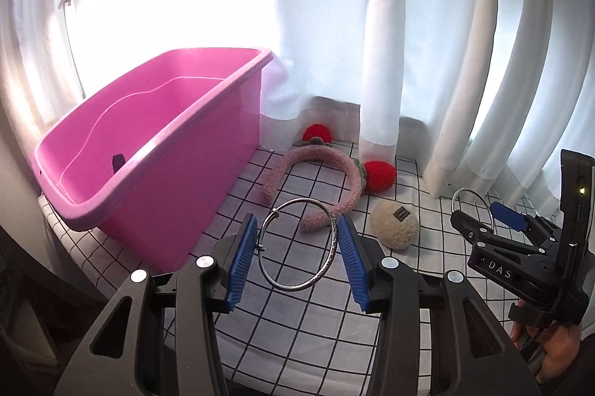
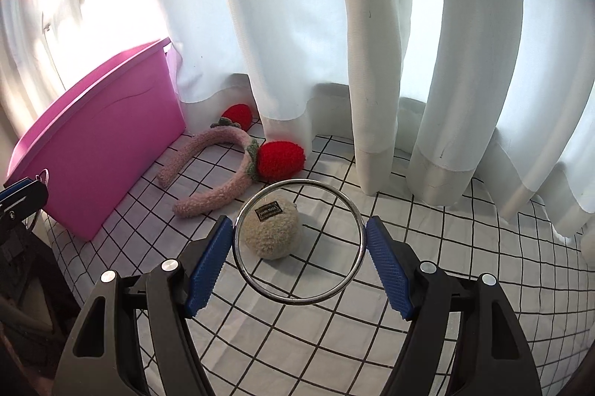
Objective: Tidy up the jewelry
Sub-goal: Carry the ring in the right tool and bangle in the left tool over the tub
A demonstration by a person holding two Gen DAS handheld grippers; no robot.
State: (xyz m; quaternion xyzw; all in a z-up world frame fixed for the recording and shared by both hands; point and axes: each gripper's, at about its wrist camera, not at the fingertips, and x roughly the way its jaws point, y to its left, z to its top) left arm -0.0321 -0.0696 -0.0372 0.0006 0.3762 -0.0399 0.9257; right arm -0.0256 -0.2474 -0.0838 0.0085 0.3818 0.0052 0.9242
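Holding a bangle apiece, both grippers hang above the gridded cloth that covers the table (image 2: 427, 210). The left gripper (image 1: 297, 247) has its blue pads pressed on opposite sides of an engraved silver bangle (image 1: 297, 243), jaws closed only as far as the ring's width allows; the right gripper (image 2: 299, 243) pinches a plain silver bangle (image 2: 299, 241) the same way, spread wide across its diameter. Each ring faces its camera, clear of the cloth. What the coming move likely turns on is the pink bin (image 1: 148, 150), standing at the table's left edge against the white curtain (image 2: 297, 24): its open top lies up and to the left of both sets of jaws, its long axis running away toward the curtain. The left gripper is nearer and probably goes first. Between bin and grippers lie a fuzzy pink strawberry headband (image 2: 212, 169) and a cream plush ball (image 2: 269, 228) on the cloth.
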